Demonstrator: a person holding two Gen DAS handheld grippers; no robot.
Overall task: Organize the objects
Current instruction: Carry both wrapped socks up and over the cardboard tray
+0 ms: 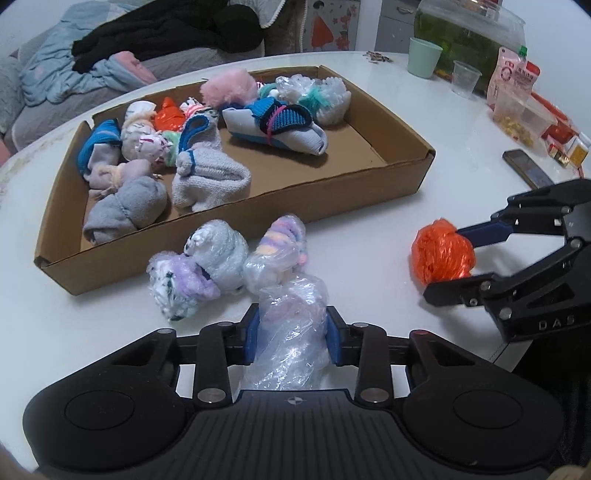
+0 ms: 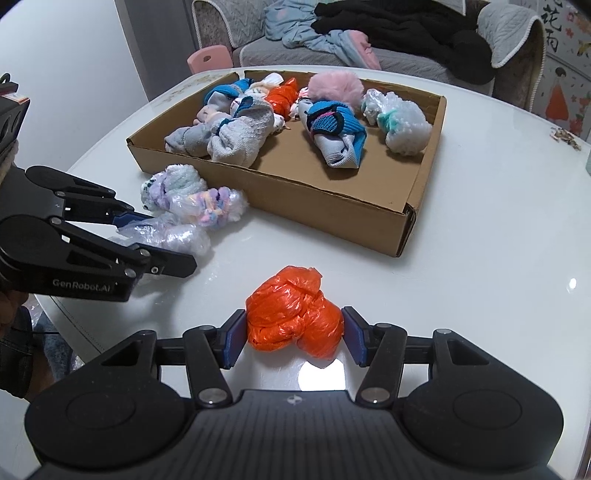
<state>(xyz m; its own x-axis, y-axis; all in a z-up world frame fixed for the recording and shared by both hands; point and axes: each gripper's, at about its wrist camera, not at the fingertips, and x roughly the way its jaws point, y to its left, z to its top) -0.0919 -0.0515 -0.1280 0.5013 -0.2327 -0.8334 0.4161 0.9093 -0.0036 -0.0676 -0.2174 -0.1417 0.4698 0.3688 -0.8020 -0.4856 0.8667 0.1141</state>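
A shallow cardboard box (image 1: 332,199) (image 2: 295,206) on the white table holds several rolled socks and wrapped bundles. Just in front of it lie a white-and-purple bundle (image 1: 192,280) (image 2: 173,184) and a pastel striped bundle (image 1: 280,243) (image 2: 210,206). My left gripper (image 1: 293,325) (image 2: 159,240) is shut on a clear-plastic-wrapped bundle (image 1: 291,350) (image 2: 173,236) that rests on the table beside those two. To the right, my right gripper (image 2: 293,332) (image 1: 447,262) is shut on an orange plastic bundle (image 2: 291,314) (image 1: 441,254), with both blue pads against its sides.
A mint cup (image 1: 424,57), a clear cup (image 1: 466,78), snack packets (image 1: 513,77) and a phone (image 1: 528,168) crowd the table's far right. A sofa piled with clothes (image 2: 388,29) stands behind the table. The table's near edge runs close under both grippers.
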